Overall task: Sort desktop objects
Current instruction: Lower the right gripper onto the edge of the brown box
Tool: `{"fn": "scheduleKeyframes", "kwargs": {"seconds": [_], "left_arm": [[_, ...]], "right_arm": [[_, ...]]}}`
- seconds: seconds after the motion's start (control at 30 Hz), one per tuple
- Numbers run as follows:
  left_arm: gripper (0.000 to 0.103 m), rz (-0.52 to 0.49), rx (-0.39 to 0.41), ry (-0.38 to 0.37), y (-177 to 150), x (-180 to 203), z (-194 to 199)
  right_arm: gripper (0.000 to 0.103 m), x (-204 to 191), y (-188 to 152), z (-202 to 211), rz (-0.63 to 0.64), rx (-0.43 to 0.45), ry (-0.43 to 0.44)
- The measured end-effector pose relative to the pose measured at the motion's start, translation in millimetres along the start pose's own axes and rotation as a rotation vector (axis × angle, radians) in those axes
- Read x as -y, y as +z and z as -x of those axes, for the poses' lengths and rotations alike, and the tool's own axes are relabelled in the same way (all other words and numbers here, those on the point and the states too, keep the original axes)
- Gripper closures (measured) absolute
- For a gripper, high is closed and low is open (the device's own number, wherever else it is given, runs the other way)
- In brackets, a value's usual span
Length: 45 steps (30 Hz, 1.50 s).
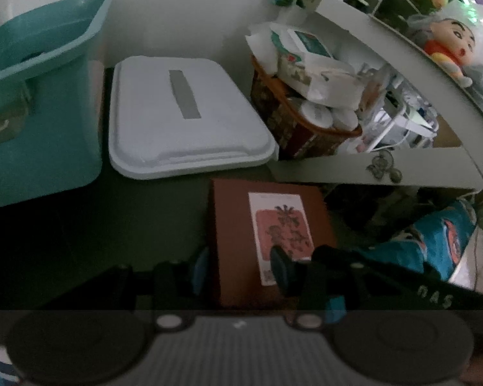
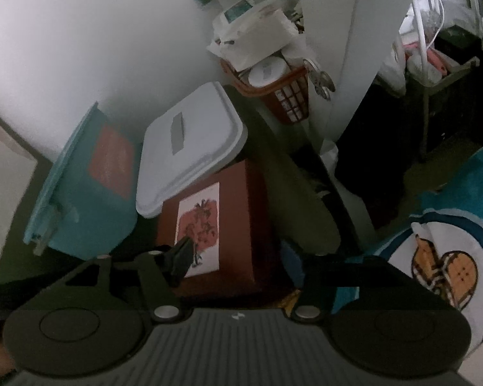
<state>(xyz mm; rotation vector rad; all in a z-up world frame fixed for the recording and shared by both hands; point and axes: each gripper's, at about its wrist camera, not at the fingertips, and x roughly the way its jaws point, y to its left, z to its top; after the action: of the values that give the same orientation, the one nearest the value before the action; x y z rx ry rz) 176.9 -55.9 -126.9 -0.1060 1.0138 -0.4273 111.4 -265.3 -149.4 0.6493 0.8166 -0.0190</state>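
white shelf unit [image 1: 386,64] at right. plush doll [image 1: 450,48] in orange top lies on its upper level. teal-and-white cloth [image 2: 450,257] with orange print at lower right. white wall [image 2: 80,48] behind. dim light, edges blurred; small shelf items too unclear to name.

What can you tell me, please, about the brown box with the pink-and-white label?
The brown box looks like matte reddish-brown cardboard, rectangular and closed. A white label with a pink panel and a dark figure print sits on its top face. It lies flat on the dark desk surface, just in front of the white lidded container. The left tool straddles it, one finger on each side, one fingertip over the label. The right tool brackets it likewise; whether either is gripping it is unclear.
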Motion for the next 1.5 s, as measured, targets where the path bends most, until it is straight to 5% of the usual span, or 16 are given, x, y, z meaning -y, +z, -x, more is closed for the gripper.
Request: {"fn": "scheduleKeyframes", "kwargs": {"seconds": [0.7, 1.03, 1.5], "left_arm": [[0.065, -0.029, -0.019, 0.006, -1, 22, -8], [0.081, -0.01, -0.002, 0.045, 0, 14, -2], [0.082, 0.018, 0.003, -0.007, 2, 12, -9]], "right_arm": [[0.037, 26, -4, -3, -0.185, -0.049, 0.012], [0.037, 29, -6, -2, -0.184, -0.063, 0.005], [0.024, 25, -7, -16, -0.174, -0.093, 0.021]]}}
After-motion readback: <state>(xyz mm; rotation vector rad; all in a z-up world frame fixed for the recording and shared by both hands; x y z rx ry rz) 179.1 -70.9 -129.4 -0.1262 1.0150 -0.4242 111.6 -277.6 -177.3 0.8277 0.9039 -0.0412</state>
